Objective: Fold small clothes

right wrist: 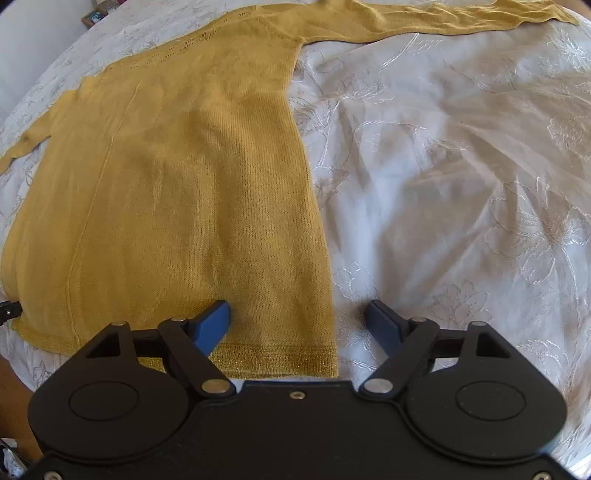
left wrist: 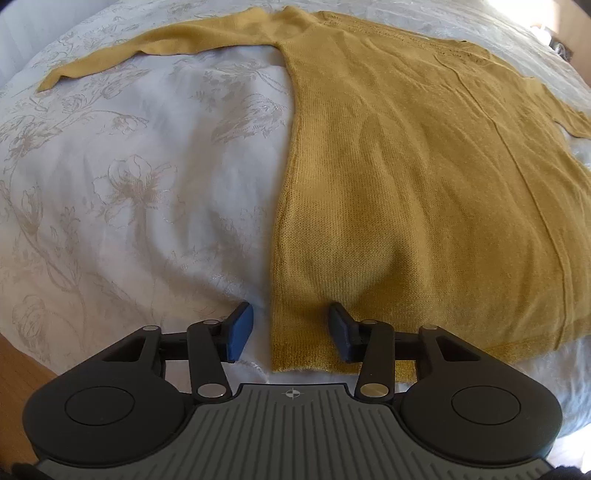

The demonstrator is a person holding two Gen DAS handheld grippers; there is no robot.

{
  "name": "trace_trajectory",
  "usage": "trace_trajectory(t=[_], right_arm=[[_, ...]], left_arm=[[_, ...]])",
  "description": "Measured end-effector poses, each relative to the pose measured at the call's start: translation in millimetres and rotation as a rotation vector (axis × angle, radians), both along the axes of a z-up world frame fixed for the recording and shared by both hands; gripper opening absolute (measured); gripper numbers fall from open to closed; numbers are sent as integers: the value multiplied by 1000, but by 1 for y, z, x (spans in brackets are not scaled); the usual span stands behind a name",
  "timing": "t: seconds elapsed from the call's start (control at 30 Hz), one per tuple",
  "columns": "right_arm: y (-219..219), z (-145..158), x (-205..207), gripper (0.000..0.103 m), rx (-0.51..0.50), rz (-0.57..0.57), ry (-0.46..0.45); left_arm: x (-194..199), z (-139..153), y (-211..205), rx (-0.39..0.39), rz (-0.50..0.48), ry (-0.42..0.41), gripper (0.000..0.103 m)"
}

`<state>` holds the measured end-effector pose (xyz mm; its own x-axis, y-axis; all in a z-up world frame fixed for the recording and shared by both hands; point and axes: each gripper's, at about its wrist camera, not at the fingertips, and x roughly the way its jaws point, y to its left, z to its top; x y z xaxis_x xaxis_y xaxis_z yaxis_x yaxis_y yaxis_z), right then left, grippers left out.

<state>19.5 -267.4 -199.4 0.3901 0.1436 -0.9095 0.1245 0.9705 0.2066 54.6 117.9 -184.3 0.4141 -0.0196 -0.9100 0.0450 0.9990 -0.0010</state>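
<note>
Nearest in each view, the two grippers are seen poised over the near hem of a mustard-yellow knit sweater, which is spread flat on a white floral bedspread close to the bed's near edge. The left gripper is held with its fingers spread apart, straddling the sweater's left bottom corner; nothing is gripped. The right gripper is likewise held wide open across the right bottom corner, one blue pad over the ribbed hem and the other over bare bedspread. The knit is judged to be light, thin and limp: it should drape rather than hold shape, stretch if pulled unevenly, and cling a little to the quilted cover, so it is best lifted, not dragged. The doubled hem band at each corner is judged the firmest place to be pinched, both layers being caught together. Further off, the body is seen lying smooth with slight wrinkles. At the far side, a sleeve is stretched outward to the left and the other sleeve to the right, towards the bed's far corners.
</note>
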Motion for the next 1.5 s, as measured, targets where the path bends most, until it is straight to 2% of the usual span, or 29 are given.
trace_trajectory(t=[0.07,0.1,0.17,0.23,0.37,0.47,0.6,0.67,0.7,0.77,0.8,0.83,0.9,0.93,1.0,1.07,1.13,1.23,1.37,1.5], right_arm=[[-3,2,-1,68,18,-7,-3],[-5,2,-2,62,29,-11,-4],[-8,4,-3,49,51,-18,-5],[-8,7,-1,12,57,-21,-6],[-12,30,-8,12,58,-6,-50],[-24,40,-18,12,58,-42,-49],[-26,20,-18,11,34,-49,35],[-23,4,-14,11,-6,-44,122],[-23,0,-13,14,-13,-51,145],[-25,5,-14,19,0,-86,129],[-27,11,-15,33,-3,-101,117],[-28,18,-16,53,-6,-107,103],[-27,30,-15,69,-13,-109,71],[-26,36,-12,68,-16,-107,58],[-23,46,-4,69,-27,-110,36],[-19,56,7,71,-17,-121,7],[-15,63,22,76,2,-136,-21],[-4,74,47,79,18,-141,-62],[8,90,75,85,13,-134,-106],[13,100,97,91,-3,-131,-139]], left_arm=[[0,1,-3,-24,-17,10,25],[-1,2,-5,-24,-23,12,22],[1,2,-9,-32,-45,16,9],[0,6,-11,-40,-46,13,6],[-6,28,0,-53,-1,-15,5],[-14,38,16,-58,27,5,5],[-17,28,23,-7,28,62,4],[-11,14,23,24,44,148,1],[-11,10,24,30,59,178,1],[-12,16,27,24,81,158,3],[-14,24,27,23,81,126,3],[-15,34,25,30,76,97,6],[-12,51,21,33,65,48,24],[-9,60,19,24,63,19,31],[1,73,13,11,60,-26,33],[18,81,3,2,55,-58,42],[36,87,-6,-35,41,-91,44],[65,89,-23,-82,4,-110,54],[95,88,-43,-102,-36,-132,57],[124,86,-56,-127,-64,-115,58]])
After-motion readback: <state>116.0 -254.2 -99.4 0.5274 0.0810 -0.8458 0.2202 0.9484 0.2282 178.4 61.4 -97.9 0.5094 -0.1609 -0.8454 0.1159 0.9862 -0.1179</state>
